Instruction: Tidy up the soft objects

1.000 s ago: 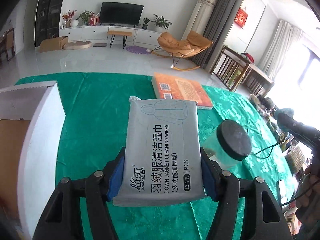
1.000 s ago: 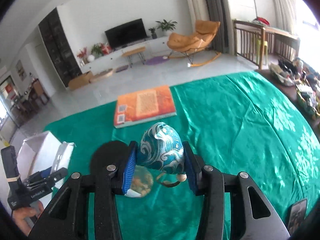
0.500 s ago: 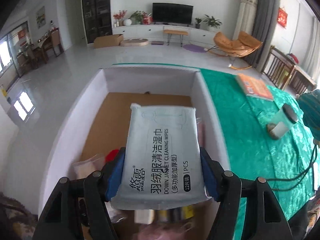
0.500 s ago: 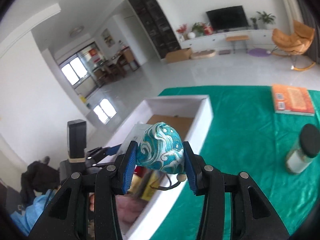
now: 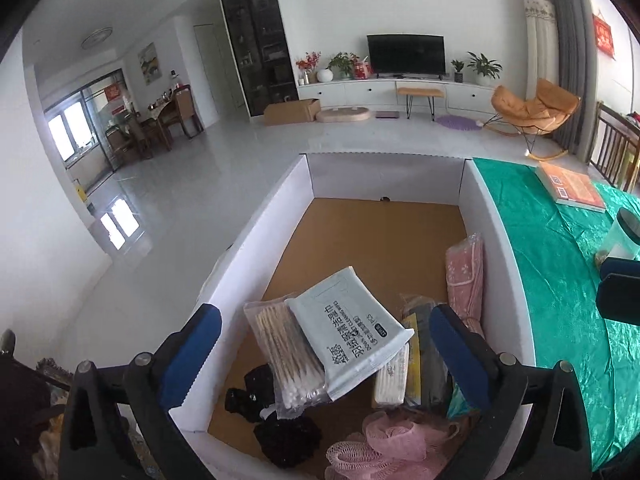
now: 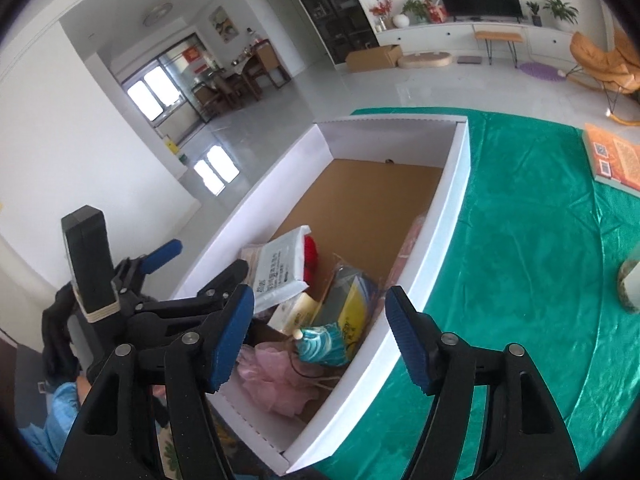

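Now the wipes pack lies boxed beneath the just-opened left gripper.

Wipes pack atop swabs in box, pouch probably nearer front.

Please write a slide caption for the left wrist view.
Open left gripper above the wipes pack lying in the white box.

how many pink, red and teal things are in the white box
pink: 2, folded cloth and mesh puff
red: 1, red bundle
teal: 1, patterned pouch
total: 4
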